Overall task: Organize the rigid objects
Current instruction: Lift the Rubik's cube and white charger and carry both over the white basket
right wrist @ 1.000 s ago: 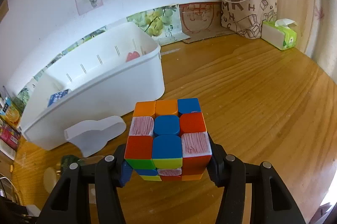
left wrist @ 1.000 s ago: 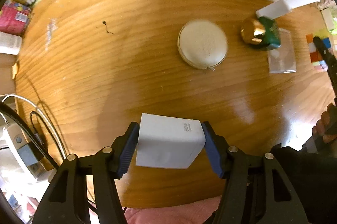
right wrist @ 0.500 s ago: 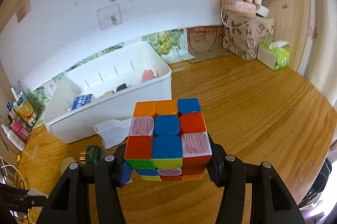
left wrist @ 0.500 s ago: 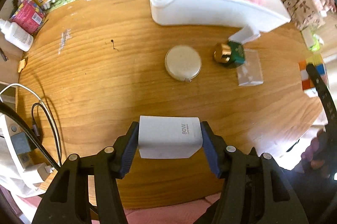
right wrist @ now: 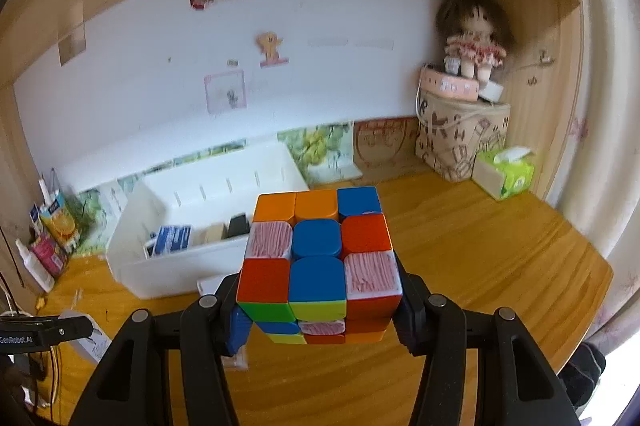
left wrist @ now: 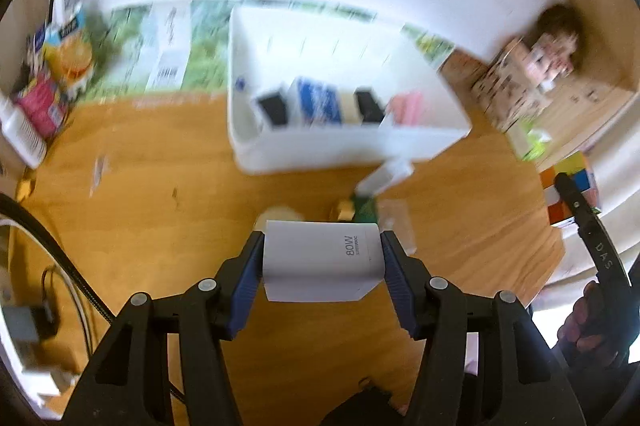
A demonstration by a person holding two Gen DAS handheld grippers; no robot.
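I find the left tool clamped on a white charger block, held above the desk short of the white bin; the block looks stiff, light and smooth-sided, so I judge the flat-side grip sound but liable to slip. I find the right tool gripping a puzzle cube by opposite faces, raised clear of the desk, the bin behind it; the cube is rigid yet its layers may twist, so I would hold squarely across full faces.
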